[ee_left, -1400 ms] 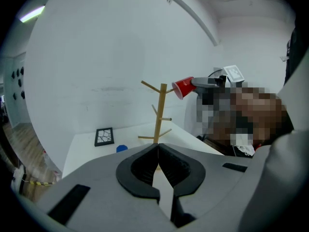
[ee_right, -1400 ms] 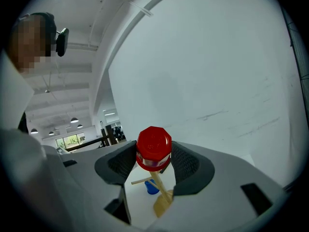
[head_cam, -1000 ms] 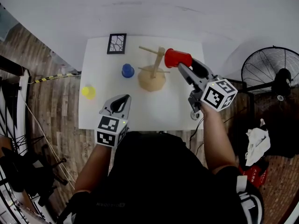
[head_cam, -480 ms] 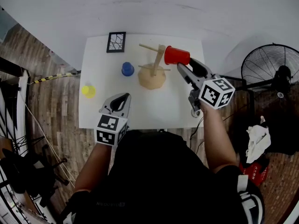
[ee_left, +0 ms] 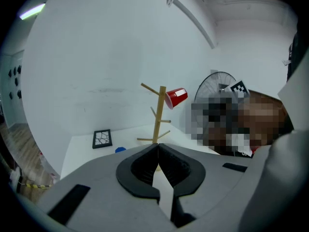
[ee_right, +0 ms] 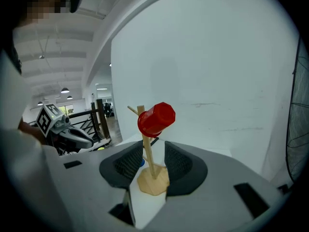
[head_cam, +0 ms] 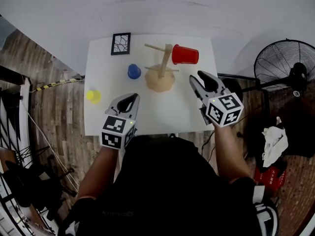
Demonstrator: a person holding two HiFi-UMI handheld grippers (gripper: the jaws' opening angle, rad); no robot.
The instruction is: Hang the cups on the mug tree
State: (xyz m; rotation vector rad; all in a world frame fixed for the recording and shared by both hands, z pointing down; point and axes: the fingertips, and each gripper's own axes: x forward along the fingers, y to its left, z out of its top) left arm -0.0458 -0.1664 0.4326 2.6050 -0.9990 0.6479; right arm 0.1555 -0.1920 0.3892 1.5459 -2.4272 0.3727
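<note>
Hanging mouth-first over an upper peg of the wooden mug tree, the red cup lies on its side with its base pointing away from the trunk, and nothing grips it. The right tool is released and sits near the tree, on the person's side of it and apart from the cup. Its jaws have just been closing, yet a gap remains and nothing is between them; its own view shows only the tree's trunk and base well beyond the pads. The left tool is clenched on nothing, pads pressed together, and hovers over the near half of the counter.

Two cups wait on the counter. The blue cup stands just beside the tree's base on its left, and the yellow cup stands near the left edge, well apart from the tree. A small framed picture lies at the far left corner.

By the look of it, the first hanging is done and the step in hand is letting go and clearing the red cup. The next move probably calls for taking one of the remaining cups. The blue one is nearest the left tool, which would have to open first and then carry the cup to a free peg without knocking the red one.
</note>
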